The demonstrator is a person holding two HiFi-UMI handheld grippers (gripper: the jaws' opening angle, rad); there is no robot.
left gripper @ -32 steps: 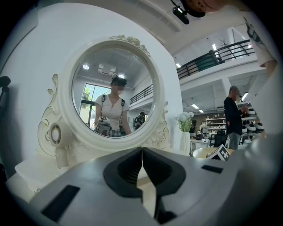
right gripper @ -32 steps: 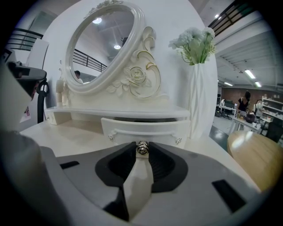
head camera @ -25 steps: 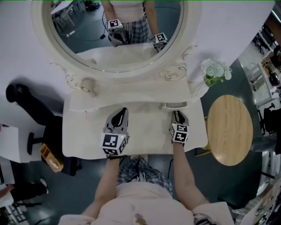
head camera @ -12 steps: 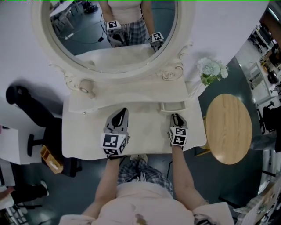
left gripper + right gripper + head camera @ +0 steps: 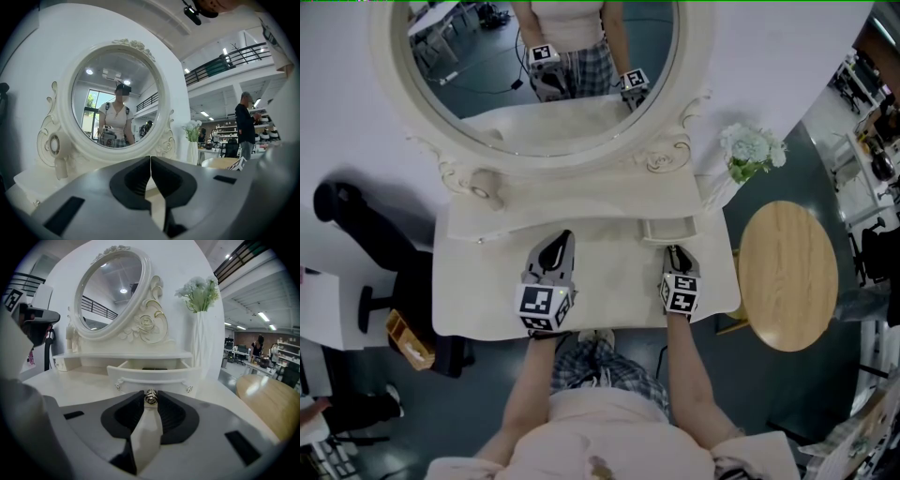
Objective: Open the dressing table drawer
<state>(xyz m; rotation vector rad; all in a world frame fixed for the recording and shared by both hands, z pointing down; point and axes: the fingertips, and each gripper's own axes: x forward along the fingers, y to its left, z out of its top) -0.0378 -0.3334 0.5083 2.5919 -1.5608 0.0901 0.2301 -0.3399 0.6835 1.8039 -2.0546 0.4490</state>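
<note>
Drawer (image 5: 150,372) and right tool (image 5: 150,398) are joined at the small metal knob (image 5: 150,396). The knob is pinched between the tool's jaws, which are drawn nearly together around it. The drawer is seen partly drawn out of the raised shelf (image 5: 581,202) at the right end of the dressing table, below the mirror (image 5: 534,66), and a dark gap shows behind its curved front.

Its long axis runs across the tool's line, while its travel runs straight along that line, toward the person. A pull back over the worktop (image 5: 609,281) is therefore judged to be what is called for. Only the right hand is engaged. The left tool (image 5: 150,161) is held over the middle of the worktop, well apart from the drawer, with its jaws pressed together and nothing between them.

To the right of the drawer a vase of white flowers (image 5: 200,343) is stood, near the drawer's end but probably not touching it; the gap is hard to judge. A round wooden table (image 5: 787,277) is placed beyond the worktop's right edge. Nothing is seen lying in the path of the pull.
</note>
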